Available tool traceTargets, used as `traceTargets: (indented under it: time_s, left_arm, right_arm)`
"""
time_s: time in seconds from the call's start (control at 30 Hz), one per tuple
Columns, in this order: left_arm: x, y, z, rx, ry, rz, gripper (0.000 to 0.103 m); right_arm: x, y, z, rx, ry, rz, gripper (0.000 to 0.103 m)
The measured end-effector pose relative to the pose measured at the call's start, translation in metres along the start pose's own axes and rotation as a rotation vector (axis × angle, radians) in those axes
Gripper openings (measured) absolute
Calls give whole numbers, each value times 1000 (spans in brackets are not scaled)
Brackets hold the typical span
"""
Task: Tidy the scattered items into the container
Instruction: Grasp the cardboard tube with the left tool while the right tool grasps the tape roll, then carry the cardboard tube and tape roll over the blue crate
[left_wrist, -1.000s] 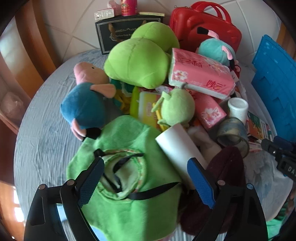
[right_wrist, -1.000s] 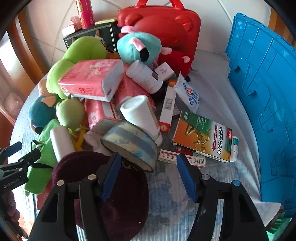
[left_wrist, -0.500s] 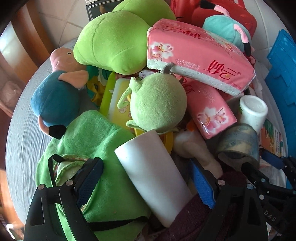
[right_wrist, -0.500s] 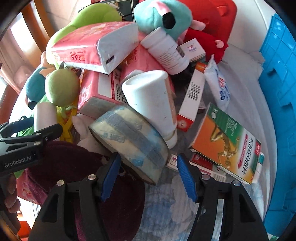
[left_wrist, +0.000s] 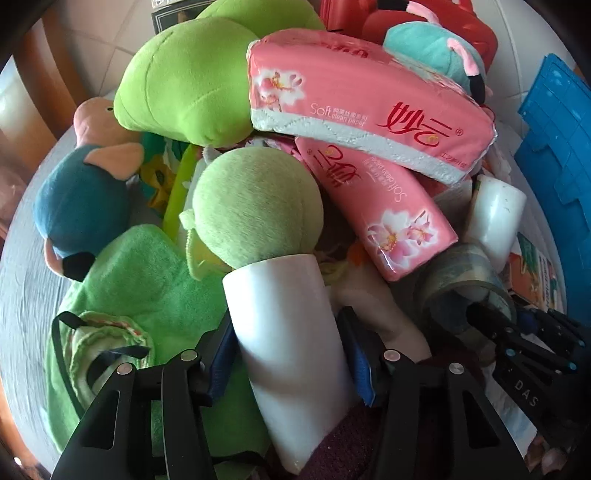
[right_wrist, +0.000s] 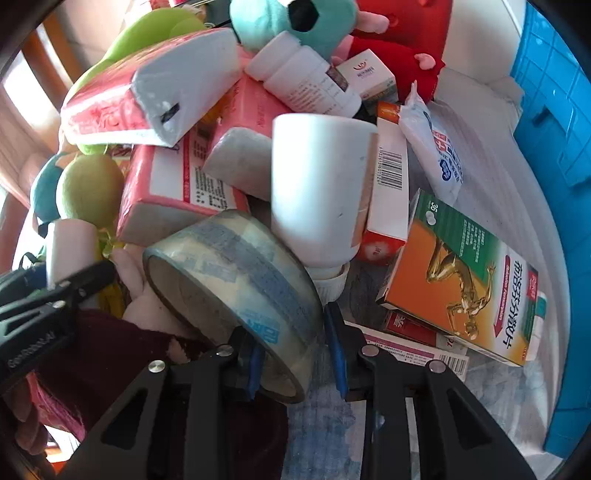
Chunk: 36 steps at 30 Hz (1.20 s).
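Blue crate (right_wrist: 554, 155) walls the heap's right; bare cloth (right_wrist: 491, 177) lies between

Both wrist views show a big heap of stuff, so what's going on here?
A person is working a cluttered pile with two handheld grippers. The left gripper is closing around a white roll lying on green cloth. The right gripper is closing over the wall of a tape roll. The blue container stands to the right; neither item is lifted yet.
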<state>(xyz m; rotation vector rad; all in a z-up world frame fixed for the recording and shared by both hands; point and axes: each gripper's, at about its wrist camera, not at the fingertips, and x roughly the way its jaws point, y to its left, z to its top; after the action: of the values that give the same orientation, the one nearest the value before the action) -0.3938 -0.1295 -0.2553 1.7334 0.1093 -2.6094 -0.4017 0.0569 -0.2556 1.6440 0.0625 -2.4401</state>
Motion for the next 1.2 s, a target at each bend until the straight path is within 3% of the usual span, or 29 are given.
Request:
traceTargets:
  time_s: [0.13, 0.3, 0.57, 0.73, 0.93, 1.2]
  left_arm:
    - [-20, -3, -7, 27, -54, 4, 49]
    - [-64, -7, -9, 60, -166, 5, 46]
    - [-130, -14, 19, 86, -319, 4, 45]
    - [-164, -29, 7, 99, -392, 6, 45]
    - [-200, -42, -7, 97, -461, 19, 45]
    - [-245, -54, -21, 137, -547, -34, 45]
  right_arm:
    - [-9, 1, -1, 13, -48, -14, 21]
    - [-42, 6, -1, 15, -132, -3, 20]
    - [-97, 15, 6, 13, -257, -7, 20]
    - [-133, 2, 21, 9, -339, -15, 20]
    - [-183, 3, 11, -12, -421, -10, 20]
    - [-237, 2, -6, -10, -515, -42, 20]
